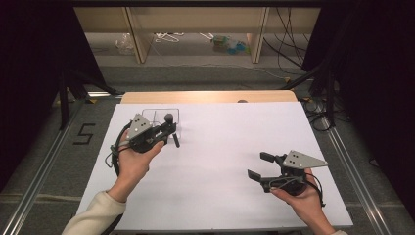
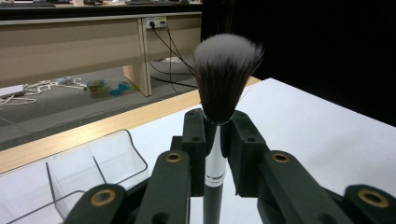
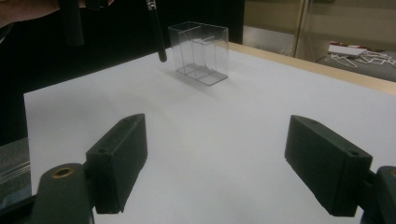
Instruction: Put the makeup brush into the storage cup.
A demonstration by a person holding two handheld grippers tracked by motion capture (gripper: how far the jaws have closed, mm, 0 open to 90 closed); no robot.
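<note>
One readable mark: a dark "5" (image 1: 84, 133) on the grey floor (image 1: 44, 122), left of the desk (image 1: 220, 161), approx level w/ its far left corner, seen in high view. No other text, label or brand legible. A dark band rings the silver ferrule of the brush (image 2: 219, 98) in left gripper view, but it's too small and blurred to read.

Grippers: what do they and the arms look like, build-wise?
Both are dark grey-black linkage grippers with blocky black jaw pads and brass-coloured pivot bushings. The left gripper and the right gripper each carry a grey three-cornered plate with dark dots, and trail a black cable. A cream sleeve covers the left forearm.
</note>
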